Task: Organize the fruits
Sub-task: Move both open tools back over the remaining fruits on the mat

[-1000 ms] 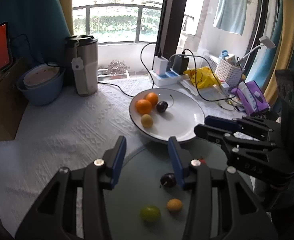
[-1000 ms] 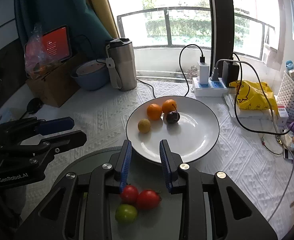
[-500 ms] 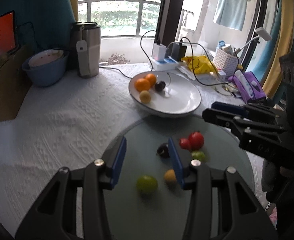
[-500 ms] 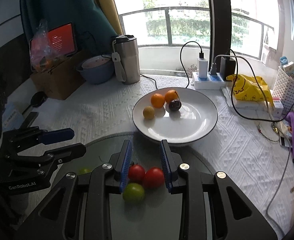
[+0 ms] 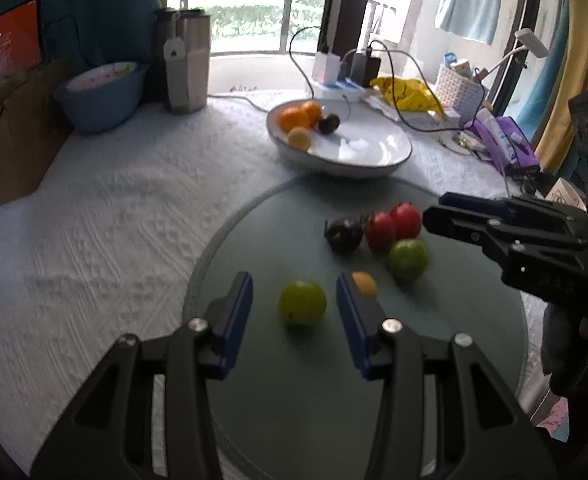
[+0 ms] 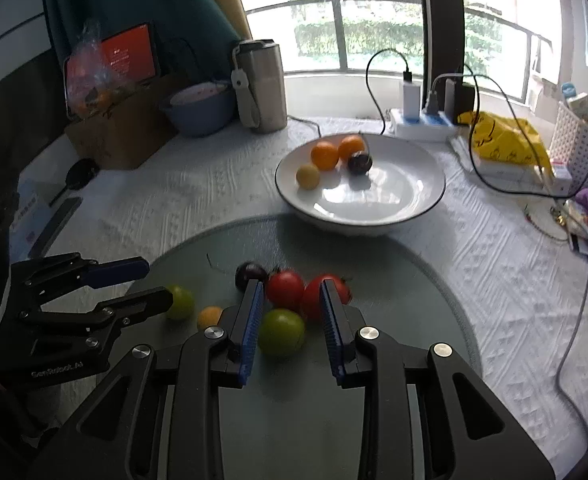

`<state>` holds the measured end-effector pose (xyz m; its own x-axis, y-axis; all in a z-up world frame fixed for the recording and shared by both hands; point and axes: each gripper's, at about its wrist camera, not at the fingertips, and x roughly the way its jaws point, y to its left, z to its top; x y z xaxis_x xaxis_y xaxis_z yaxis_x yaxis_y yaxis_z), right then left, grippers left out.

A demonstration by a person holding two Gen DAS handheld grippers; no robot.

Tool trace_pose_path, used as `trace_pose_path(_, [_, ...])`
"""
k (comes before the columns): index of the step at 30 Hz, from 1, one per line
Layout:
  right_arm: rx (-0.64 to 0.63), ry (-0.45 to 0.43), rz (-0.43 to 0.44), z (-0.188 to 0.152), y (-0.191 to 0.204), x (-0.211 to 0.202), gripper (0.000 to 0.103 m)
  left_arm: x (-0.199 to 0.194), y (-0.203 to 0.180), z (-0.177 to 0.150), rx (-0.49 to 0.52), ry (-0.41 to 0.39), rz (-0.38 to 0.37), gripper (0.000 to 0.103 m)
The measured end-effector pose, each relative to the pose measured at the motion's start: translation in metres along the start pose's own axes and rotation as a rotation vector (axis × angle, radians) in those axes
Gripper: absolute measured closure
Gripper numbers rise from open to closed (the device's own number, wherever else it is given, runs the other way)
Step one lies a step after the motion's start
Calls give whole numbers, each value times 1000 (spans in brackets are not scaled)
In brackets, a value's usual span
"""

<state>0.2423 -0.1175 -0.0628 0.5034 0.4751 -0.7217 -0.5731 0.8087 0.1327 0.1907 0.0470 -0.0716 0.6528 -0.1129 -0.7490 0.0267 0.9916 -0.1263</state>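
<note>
On the glass turntable, 6 small fruits lay loose. The left gripper, spread, framed a green fruit; the right gripper, spread, straddled another green one. Next, probably: close, then carry to the white bowl.

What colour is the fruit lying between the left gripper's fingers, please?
The fruit is yellowish green; the left gripper is open around it. Best seen in the left wrist view.

"genrobot.ai" on left tongs
</note>
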Motion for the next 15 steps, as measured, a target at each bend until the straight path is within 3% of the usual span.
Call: trace_pose_path(15, [25, 61, 30, -15, 0, 21, 64, 17, -1, -14, -1, 53, 9, 58])
